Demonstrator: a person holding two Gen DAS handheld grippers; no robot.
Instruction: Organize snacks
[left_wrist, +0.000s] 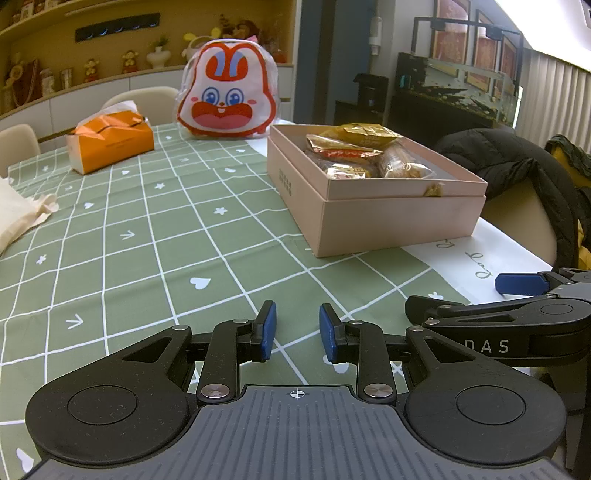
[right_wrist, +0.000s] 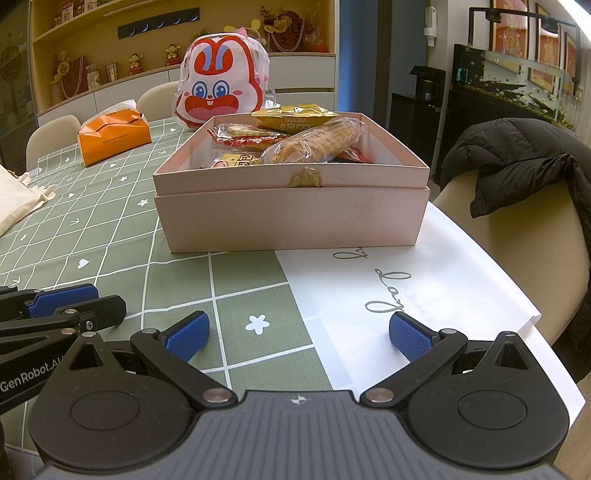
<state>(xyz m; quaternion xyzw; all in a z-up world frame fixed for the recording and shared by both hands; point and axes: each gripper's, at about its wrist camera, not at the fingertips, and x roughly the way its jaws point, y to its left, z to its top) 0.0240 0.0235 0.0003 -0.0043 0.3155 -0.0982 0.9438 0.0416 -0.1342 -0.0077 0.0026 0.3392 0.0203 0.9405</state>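
Both wrist views sit low over the tabletop (left_wrist: 147, 229), tilted down, facing the far shelf wall. Left view sees the pink box (left_wrist: 369, 206) ahead to its right, further off. Right view faces it head-on, nearer. Shared: box, rabbit bag (right_wrist: 221, 88), orange tissue pack (right_wrist: 114, 136); each view catches the other tongs at its edge.

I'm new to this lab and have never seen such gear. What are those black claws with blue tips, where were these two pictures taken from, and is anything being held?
They are two hand-held grippers, each carrying its own camera looking along its fingers. The left gripper stands slightly open, the right gripper wide open; both hold nothing. On the green checked tablecloth sit a pink cardboard box of wrapped snacks, an orange tissue pack and a rabbit-faced pouch.
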